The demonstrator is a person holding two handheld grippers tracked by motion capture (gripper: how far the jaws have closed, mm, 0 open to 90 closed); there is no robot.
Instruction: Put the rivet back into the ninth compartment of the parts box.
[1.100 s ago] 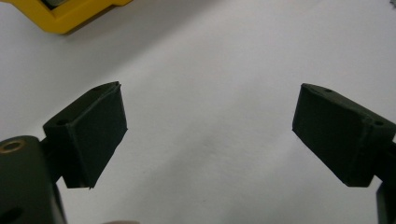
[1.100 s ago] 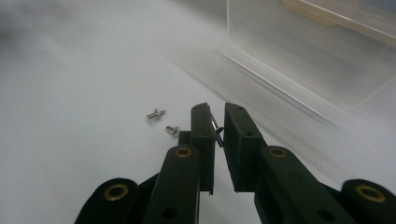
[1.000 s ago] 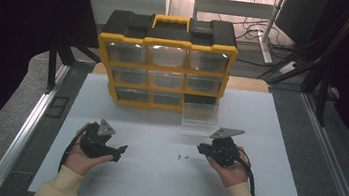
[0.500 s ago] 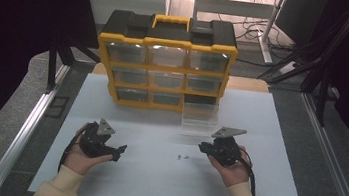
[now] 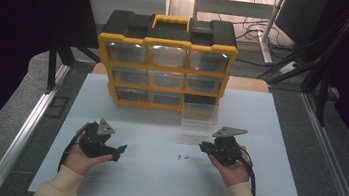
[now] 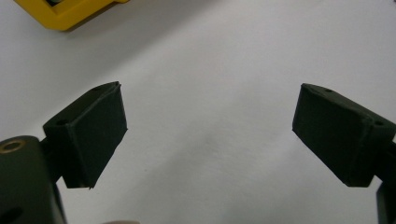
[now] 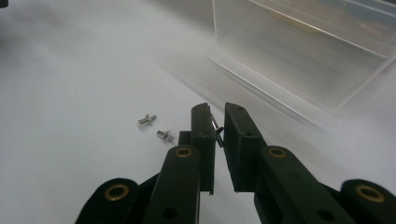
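Right gripper narrowed almost closed, pinching a small silver metal screw between its black pads, low over the white table top, just in front of the clear plastic drawer standing pulled out before the yellow and black parts cabinet. Two more small silver screws lying loose on the table just left of that gripper, near the drawer's front. Left gripper spread wide, nothing between its pads, held well left of the drawer, below the cabinet's left end.
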